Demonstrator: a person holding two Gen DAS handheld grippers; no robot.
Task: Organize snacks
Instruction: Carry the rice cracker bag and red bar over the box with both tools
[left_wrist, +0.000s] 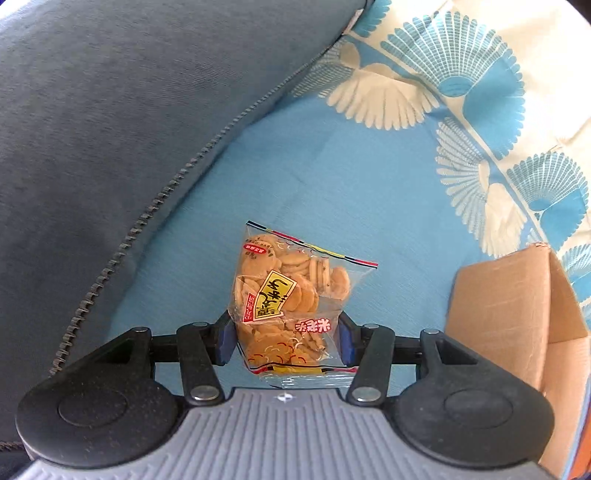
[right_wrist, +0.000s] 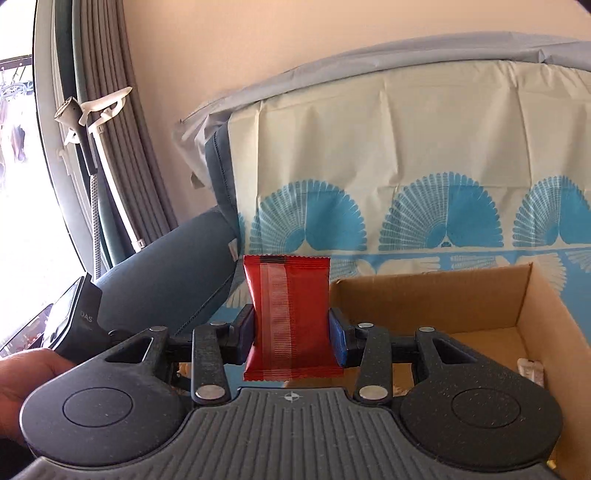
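Note:
My left gripper (left_wrist: 284, 336) is shut on a clear bag of rice crackers (left_wrist: 291, 291) with yellow and red labels, held above the blue cloth (left_wrist: 332, 177). Both blue pads press the bag's lower sides. The cardboard box (left_wrist: 509, 310) lies to its right. In the right wrist view my right gripper (right_wrist: 291, 336) is shut on a red snack packet (right_wrist: 290, 314), upright, its sealed back seam facing the camera. The open cardboard box (right_wrist: 443, 295) sits just behind and to the right of the packet. A small white wrapped item (right_wrist: 532, 369) lies inside the box.
A grey-blue sofa cushion (left_wrist: 110, 147) with a stitched seam fills the left. A cream cloth with blue fan patterns (right_wrist: 406, 166) drapes the sofa back. A curtain and window (right_wrist: 92, 147) stand at the left. A hand (right_wrist: 22, 384) holds a dark device (right_wrist: 74, 321).

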